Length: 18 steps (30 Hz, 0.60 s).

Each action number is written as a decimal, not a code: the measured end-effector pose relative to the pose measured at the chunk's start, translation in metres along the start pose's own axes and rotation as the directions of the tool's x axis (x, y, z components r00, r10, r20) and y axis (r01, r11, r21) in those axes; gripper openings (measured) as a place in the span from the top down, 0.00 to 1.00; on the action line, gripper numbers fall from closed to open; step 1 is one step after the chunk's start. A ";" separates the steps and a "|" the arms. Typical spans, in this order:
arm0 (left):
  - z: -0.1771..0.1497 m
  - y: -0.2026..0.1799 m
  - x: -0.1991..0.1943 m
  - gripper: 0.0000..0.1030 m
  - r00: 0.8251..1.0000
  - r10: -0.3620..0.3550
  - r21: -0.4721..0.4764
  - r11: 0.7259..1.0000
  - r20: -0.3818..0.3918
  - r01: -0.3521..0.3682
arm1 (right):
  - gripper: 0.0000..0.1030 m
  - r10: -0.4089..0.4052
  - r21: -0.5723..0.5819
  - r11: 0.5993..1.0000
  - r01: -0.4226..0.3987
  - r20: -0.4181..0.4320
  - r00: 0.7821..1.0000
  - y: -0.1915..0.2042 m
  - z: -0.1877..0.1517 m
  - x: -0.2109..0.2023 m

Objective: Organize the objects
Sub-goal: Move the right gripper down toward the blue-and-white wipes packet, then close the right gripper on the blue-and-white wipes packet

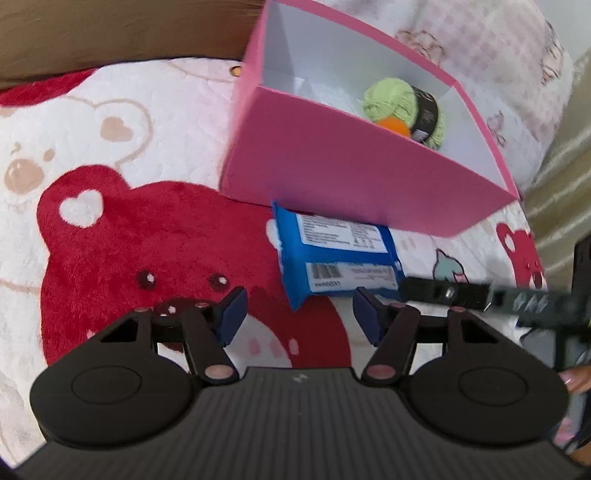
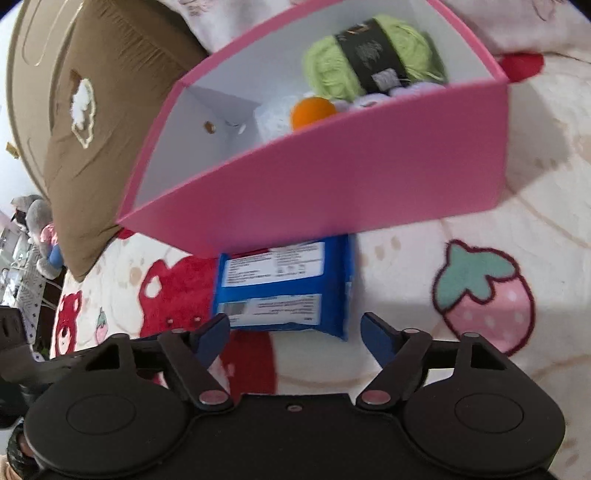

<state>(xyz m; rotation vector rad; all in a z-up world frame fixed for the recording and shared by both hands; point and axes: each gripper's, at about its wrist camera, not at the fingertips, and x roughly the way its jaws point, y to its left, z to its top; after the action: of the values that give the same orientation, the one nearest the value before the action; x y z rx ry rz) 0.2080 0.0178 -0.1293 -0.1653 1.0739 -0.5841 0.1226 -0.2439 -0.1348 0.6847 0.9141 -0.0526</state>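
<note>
A blue wrapped packet (image 1: 338, 254) (image 2: 284, 288) with white printed labels lies on the plush blanket, its far edge against the pink box (image 1: 351, 173) (image 2: 351, 177). The open box holds a green yarn ball (image 1: 395, 99) (image 2: 332, 66) with a black band, an orange ball (image 1: 395, 125) (image 2: 312, 110) and pale lavender yarn (image 2: 373, 99). My left gripper (image 1: 299, 310) stands open just short of the packet's near left corner. My right gripper (image 2: 295, 330) is open too, its blue pads flanking the packet's near edge without touching it. A black bar of the right gripper (image 1: 480, 299) crosses the left wrist view.
The blanket (image 1: 122, 236) (image 2: 480, 288) is white with red bear and strawberry prints. A brown cushion (image 2: 92, 110) (image 1: 110, 33) leans behind the box on the left. A person's fingers (image 1: 576, 380) show at the right edge. Room clutter (image 2: 26, 266) lies beyond the bed.
</note>
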 end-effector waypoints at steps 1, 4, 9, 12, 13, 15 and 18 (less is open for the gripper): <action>0.002 0.003 0.001 0.40 1.000 0.014 -0.038 0.999 -0.013 -0.014 | 0.25 -0.027 -0.023 0.999 0.027 0.008 1.000 -0.002 -0.002 0.003; 0.008 -0.001 -0.001 0.40 1.000 -0.006 -0.042 0.999 0.009 0.007 | 0.26 -0.074 -0.063 0.995 0.076 0.045 0.996 -0.012 -0.008 0.011; 0.010 -0.022 0.011 0.40 0.998 0.047 0.081 0.995 0.048 -0.051 | 0.26 0.028 -0.002 1.000 -0.028 0.087 0.996 -0.033 -0.006 0.015; 0.008 -0.026 0.024 0.41 0.997 0.055 0.095 0.994 0.048 -0.059 | 0.26 0.041 -0.031 0.999 -0.038 0.103 0.994 -0.032 -0.009 0.015; 0.008 -0.027 0.028 0.42 0.996 0.069 0.103 0.992 0.048 -0.074 | 0.27 0.042 -0.041 0.998 -0.038 0.106 0.993 -0.032 -0.011 0.015; 0.006 -0.027 0.034 0.43 0.995 0.088 0.109 0.990 0.054 -0.093 | 0.31 0.027 -0.078 0.997 -0.018 0.114 0.993 -0.028 -0.013 0.014; 0.006 -0.024 0.038 0.44 0.995 0.072 0.089 0.993 0.071 -0.078 | 0.32 0.020 -0.074 0.997 -0.011 0.131 0.991 -0.029 -0.011 0.018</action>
<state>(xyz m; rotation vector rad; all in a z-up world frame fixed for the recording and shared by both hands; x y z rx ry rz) 0.2175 -0.0237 -0.1463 -0.0642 0.9816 -0.5548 0.1163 -0.2563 -0.1683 0.6134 0.7803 -0.0496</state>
